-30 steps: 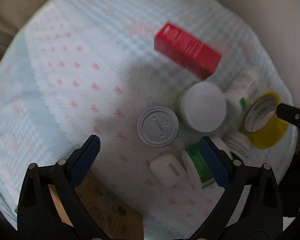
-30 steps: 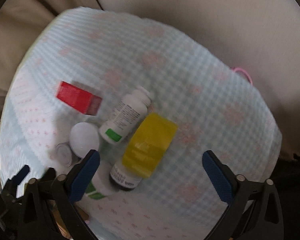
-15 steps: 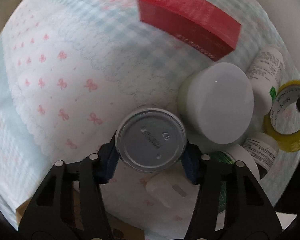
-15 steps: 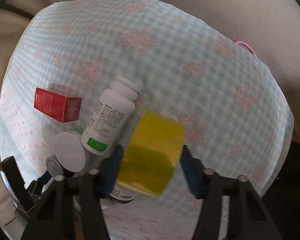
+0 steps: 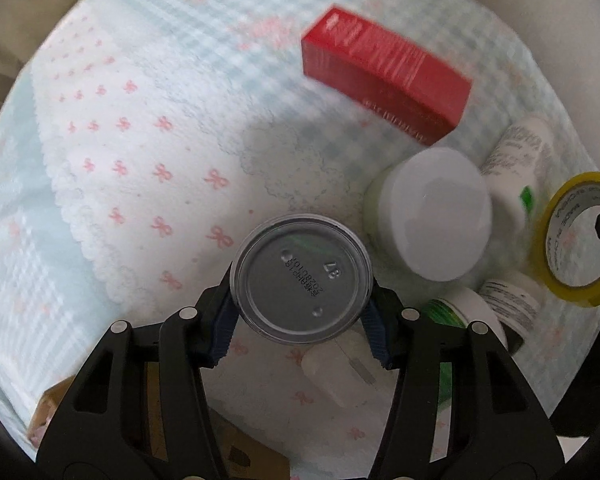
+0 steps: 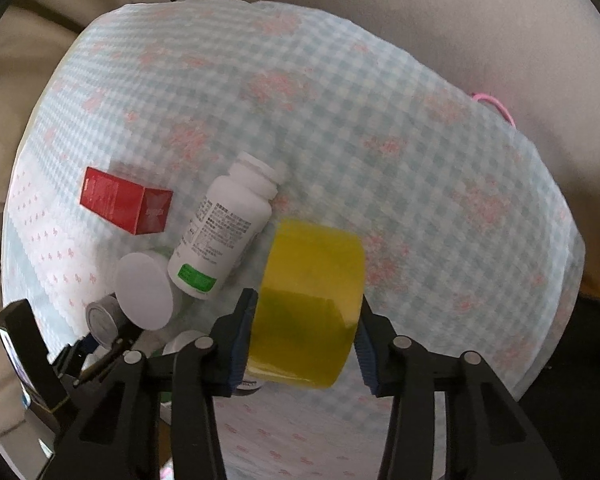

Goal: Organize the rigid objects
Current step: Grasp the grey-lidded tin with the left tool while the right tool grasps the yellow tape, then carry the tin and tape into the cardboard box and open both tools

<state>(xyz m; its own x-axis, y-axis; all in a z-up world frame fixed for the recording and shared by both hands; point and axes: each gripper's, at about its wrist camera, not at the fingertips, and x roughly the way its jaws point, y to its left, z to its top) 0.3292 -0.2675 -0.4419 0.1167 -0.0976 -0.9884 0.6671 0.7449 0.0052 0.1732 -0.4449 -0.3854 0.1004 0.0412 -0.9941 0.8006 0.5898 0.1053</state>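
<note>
My left gripper (image 5: 300, 316) is shut on a small grey-lidded can (image 5: 301, 279), held above the cloth. My right gripper (image 6: 306, 326) is shut on a yellow tape roll (image 6: 306, 304), lifted off the cloth; the roll also shows in the left wrist view (image 5: 580, 240). On the cloth lie a red box (image 5: 384, 76), a white-lidded jar (image 5: 434, 218), a white pill bottle with a green label (image 6: 228, 228), another small bottle (image 5: 508, 304) and a green-and-white tube (image 5: 456, 312). The can shows small in the right wrist view (image 6: 100, 318).
A blue-checked cloth with pink bows (image 5: 140, 140) covers the round table. A small white flat object (image 5: 336, 368) lies under my left gripper. A brown cardboard piece (image 5: 172, 440) sits at the near edge. A pink band (image 6: 496, 106) lies at the far right edge.
Both grippers went from open to shut, the left on the grey-lidded can, the right on the yellow tape roll. Both objects have since been lifted off the cloth.
</note>
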